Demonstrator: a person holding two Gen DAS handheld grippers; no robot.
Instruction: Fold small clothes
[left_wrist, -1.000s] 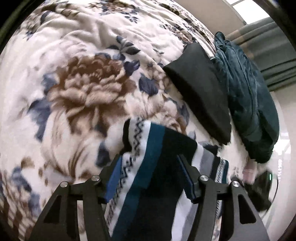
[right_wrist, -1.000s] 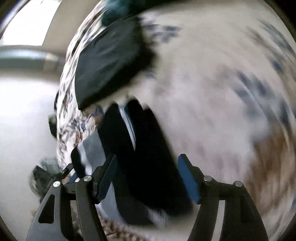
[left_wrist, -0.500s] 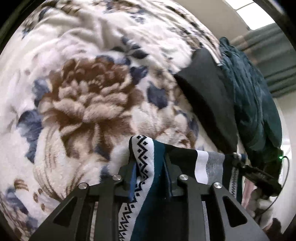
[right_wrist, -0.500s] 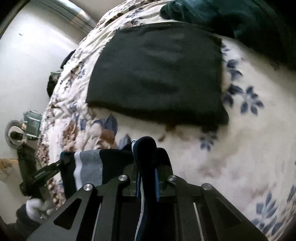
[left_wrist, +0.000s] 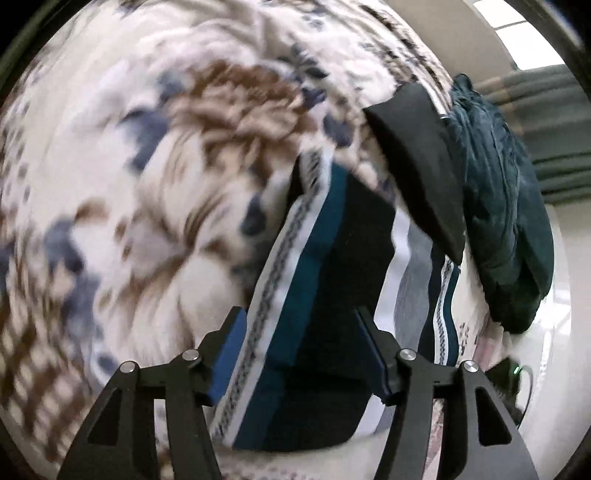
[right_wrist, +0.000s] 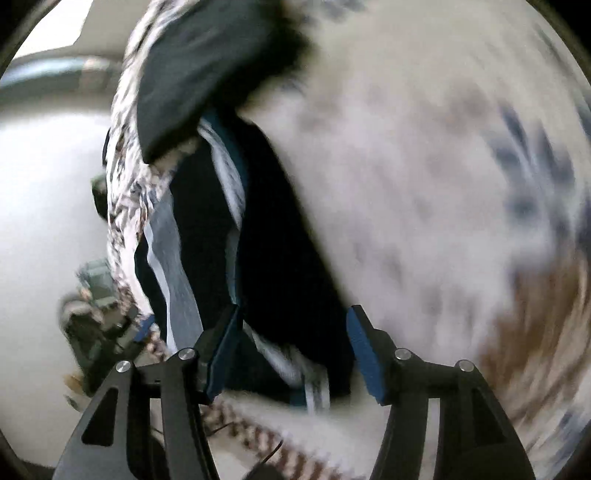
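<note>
Both your left tool (left_wrist: 301, 349) and right tool (right_wrist: 293, 347) have spread apart, releasing the striped garment (left_wrist: 325, 295) folded beside the black cloth (left_wrist: 417, 162); fold appears complete.

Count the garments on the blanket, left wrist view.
3. A striped garment lies between the open left tool fingers; a folded black one sits beyond it; a teal one lies crumpled beside that. More may be hidden.

Floral blanket (right_wrist: 424, 184) motion-blurred, striped garment (left_wrist: 317, 295) partly under black cloth (left_wrist: 417, 155)
</note>
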